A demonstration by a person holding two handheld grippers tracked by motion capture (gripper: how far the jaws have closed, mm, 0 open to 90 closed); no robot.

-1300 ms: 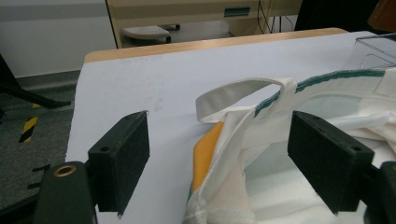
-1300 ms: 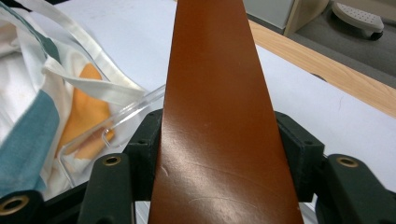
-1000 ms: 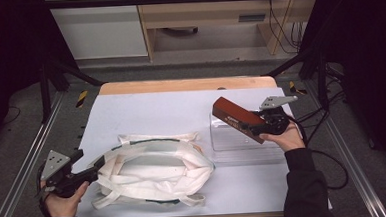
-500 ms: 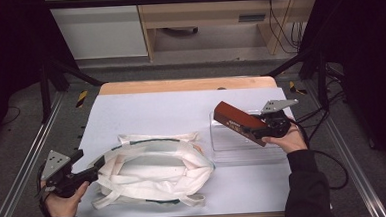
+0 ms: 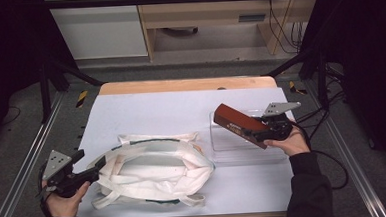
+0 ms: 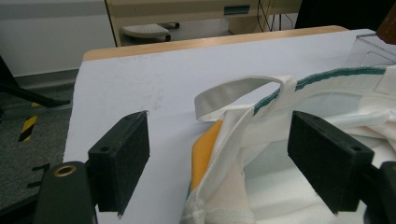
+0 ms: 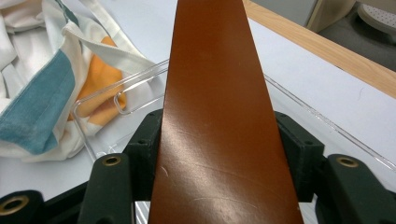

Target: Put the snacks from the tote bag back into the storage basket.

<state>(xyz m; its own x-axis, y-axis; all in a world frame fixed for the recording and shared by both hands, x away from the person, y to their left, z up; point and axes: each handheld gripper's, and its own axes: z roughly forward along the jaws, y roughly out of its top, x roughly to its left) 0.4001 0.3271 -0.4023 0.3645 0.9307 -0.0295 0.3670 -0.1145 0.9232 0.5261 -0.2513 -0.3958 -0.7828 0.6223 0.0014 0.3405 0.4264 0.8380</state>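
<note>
A white cloth tote bag [image 5: 151,170] with green trim and an orange patch lies open at the table's front left. My left gripper [image 5: 95,168] is open, its jaws straddling the bag's rim [image 6: 243,126] at the left end. A long brown box [image 5: 239,125] is held tilted above a clear plastic tray [image 5: 223,152] at the right. My right gripper [image 5: 257,131] is shut on the brown box [image 7: 215,116], whose glossy top runs up the right gripper view. The bag [image 7: 42,84] lies beyond the tray's corner [image 7: 116,100].
The table is covered by a white sheet [image 5: 171,109] with a wooden strip [image 5: 185,85] along its far edge. Metal rails [image 5: 14,183] run along both sides. Cables [image 5: 328,156] trail from the right gripper.
The right gripper has lowered and shifted the brown box slightly toward the front over the tray. The left gripper and bag have stayed in place.
</note>
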